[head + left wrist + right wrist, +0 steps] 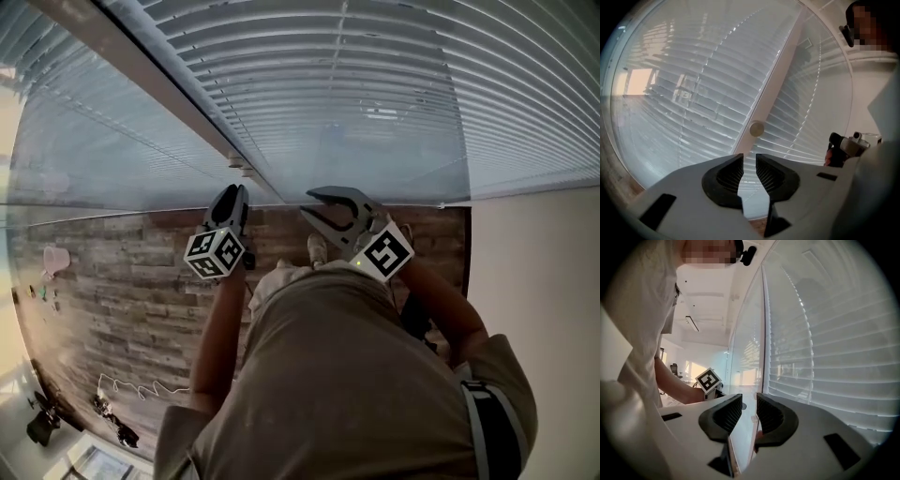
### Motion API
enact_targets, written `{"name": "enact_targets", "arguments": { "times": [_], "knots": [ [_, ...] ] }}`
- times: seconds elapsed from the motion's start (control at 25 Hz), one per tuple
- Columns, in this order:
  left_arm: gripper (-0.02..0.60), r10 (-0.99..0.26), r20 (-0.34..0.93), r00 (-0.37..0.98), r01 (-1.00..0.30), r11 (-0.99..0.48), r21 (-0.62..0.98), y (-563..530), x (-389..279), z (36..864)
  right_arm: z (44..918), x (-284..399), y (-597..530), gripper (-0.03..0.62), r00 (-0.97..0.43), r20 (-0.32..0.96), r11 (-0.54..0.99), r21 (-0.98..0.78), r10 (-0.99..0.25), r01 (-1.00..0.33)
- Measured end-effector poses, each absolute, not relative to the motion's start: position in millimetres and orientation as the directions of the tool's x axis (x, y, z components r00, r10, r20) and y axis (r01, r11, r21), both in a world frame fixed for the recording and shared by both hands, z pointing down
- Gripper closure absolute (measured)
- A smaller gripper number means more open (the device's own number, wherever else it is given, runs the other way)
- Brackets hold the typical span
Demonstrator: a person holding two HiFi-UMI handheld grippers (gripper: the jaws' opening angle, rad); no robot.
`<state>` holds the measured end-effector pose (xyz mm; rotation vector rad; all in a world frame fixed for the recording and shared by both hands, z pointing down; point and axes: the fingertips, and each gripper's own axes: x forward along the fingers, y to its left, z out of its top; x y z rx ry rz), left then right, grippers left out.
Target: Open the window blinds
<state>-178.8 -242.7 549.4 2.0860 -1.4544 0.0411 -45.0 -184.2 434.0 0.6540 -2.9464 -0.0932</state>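
Blinds [375, 103] down over the whole window, slats running to the bottom edge just above the plank floor [122, 300]. A pale post [776, 84] splits the window into two panels. I stand close against it, both grippers raised near the blinds' bottom edge.

Left gripper [749, 157]: jaws a narrow gap apart, nothing between them, aimed at the post. A small round knob [756, 128] sits on the post just above the jaw tips.

Right gripper [749, 399]: jaws slightly apart, nothing clamped, alongside the right panel's edge.
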Motion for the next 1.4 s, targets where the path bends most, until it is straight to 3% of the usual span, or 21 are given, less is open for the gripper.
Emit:
{"name": "enact_targets", "arguments": {
  "times": [0.28,0.48,0.88,1.4],
  "knots": [
    [0.43,-0.844,0.395,0.363,-0.865,-0.147,0.48,-261.2,-171.1,592.7,457.2,-34.3,-201.2,0.507,-0.92,0.11,0.927,0.051,-0.375,-0.372],
    [0.426,-0.851,0.437,0.291,-0.934,-0.154,0.322,-269.4,-168.5,604.6,464.7,-29.1,-203.6,0.507,-0.932,0.132,0.941,0.054,-0.338,-0.334],
    [0.445,-0.849,0.482,0.219,-0.974,-0.164,0.154,-275.5,-163.6,633.6,473.3,-11.6,-217.0,0.507,-0.911,0.102,0.917,0.045,-0.4,-0.397],
    [0.448,-0.812,0.436,0.389,-0.858,-0.146,0.493,-274.5,-164.1,634.0,462.8,-5.3,-228.6,0.507,-0.882,0.076,0.886,0.058,-0.464,-0.461]
  ]
}}
